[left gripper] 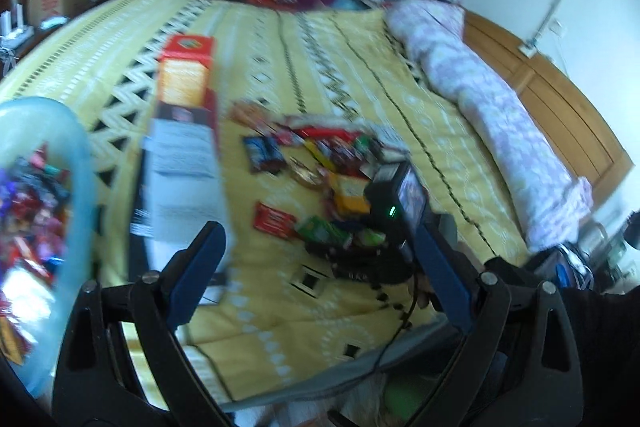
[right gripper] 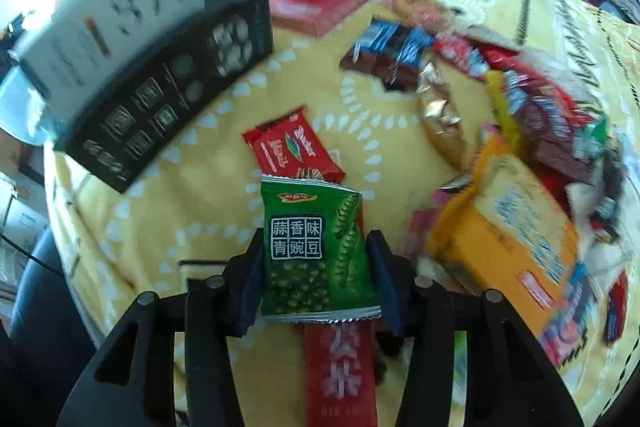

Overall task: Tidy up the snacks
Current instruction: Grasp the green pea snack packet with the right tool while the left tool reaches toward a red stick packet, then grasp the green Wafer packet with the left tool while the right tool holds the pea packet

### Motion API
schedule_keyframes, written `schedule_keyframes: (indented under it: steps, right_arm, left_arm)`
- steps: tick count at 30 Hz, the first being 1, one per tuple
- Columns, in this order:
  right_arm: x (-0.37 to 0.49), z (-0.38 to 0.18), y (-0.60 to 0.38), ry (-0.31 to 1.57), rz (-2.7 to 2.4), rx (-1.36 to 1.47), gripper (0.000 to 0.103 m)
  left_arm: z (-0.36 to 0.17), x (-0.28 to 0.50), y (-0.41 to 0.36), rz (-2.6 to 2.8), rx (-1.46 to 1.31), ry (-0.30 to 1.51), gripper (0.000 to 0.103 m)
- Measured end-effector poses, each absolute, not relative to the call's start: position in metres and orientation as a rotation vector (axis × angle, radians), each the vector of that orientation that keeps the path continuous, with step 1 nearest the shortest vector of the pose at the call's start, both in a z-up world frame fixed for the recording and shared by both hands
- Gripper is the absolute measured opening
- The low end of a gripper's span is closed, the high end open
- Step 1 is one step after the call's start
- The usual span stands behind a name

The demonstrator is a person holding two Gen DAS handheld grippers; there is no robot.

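Snack heap [right gripper: 532, 131] right of right gripper [right gripper: 316, 283] motion-blurred, labels unreadable; red sachet [right gripper: 340, 375] beneath it cut by frame edge.

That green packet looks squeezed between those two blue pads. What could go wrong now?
The green packet is slick foil and the right gripper pinches only its side edges, so it might slip or buckle. A red packet lies right under it and could get dragged along. The blue bowl is already heaped, so another packet might spill out.

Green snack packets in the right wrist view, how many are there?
1 whole: the green pea packet, between the right tongs, above a red packet. A green scrap in the blurred pile at right may be another.
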State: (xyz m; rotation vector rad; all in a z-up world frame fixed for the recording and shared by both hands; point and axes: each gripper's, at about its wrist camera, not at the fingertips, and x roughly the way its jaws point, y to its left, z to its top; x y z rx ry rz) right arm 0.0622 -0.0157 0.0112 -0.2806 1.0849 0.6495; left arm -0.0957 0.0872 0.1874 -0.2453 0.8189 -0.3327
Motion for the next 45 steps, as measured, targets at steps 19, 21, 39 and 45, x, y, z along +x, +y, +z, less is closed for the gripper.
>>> schedule_keyframes:
  steps: [19, 21, 39, 45]
  right_arm:
    - [-0.007, 0.019, -0.19, 1.089, 0.333, 0.073, 0.053]
    - [-0.011, 0.019, -0.193, 1.083, 0.336, 0.092, 0.053]
    - [-0.025, 0.009, -0.21, 1.046, 0.375, 0.186, 0.053]
    - [-0.031, 0.016, -0.221, 1.024, 0.364, 0.21, 0.053]
  left_arm:
    - [0.044, -0.028, 0.011, -0.404, -0.396, 1.206, 0.077]
    - [0.038, -0.021, 0.003, -0.377, -0.389, 1.22, 0.076]
    - [0.067, -0.035, -0.023, -0.309, -0.006, 0.994, 0.069]
    - [0.059, -0.011, -0.089, -0.601, 0.187, 1.015, 0.074]
